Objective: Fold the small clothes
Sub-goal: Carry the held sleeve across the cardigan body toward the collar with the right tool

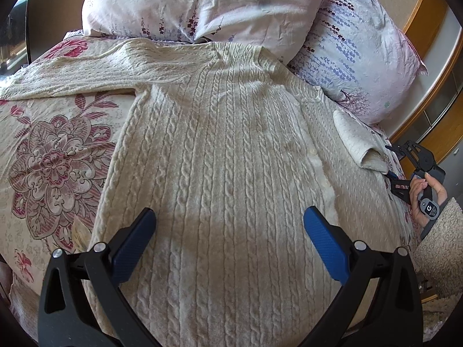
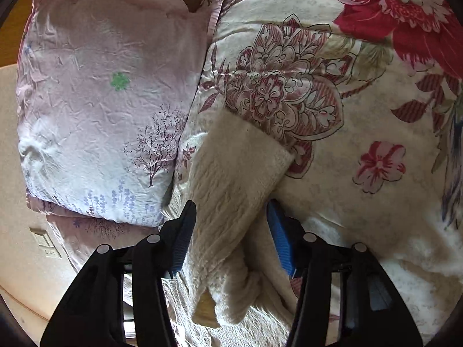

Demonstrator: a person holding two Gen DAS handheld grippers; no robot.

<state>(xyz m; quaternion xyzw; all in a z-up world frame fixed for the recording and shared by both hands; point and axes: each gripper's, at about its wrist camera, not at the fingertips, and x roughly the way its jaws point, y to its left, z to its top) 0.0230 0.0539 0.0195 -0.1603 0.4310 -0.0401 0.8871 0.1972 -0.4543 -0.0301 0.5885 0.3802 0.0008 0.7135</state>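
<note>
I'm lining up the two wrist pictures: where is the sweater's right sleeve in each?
Left wrist view: the sleeve lies at the right edge, its cuff at the right gripper.
Right wrist view: the sleeve runs up the centre, between the open jaws.
Shared landmark: the lavender-print pillow.

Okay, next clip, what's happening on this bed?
A person with a handheld claw in each hand is folding a cream cable-knit cardigan spread flat on a floral quilt, near two lavender-print pillows. The left claw hovers open above the cardigan's body, holding nothing. The right claw straddles the cardigan's right sleeve; its pads do not yet look clamped. The other sleeve lies stretched out, so no fold looks finished.
</note>
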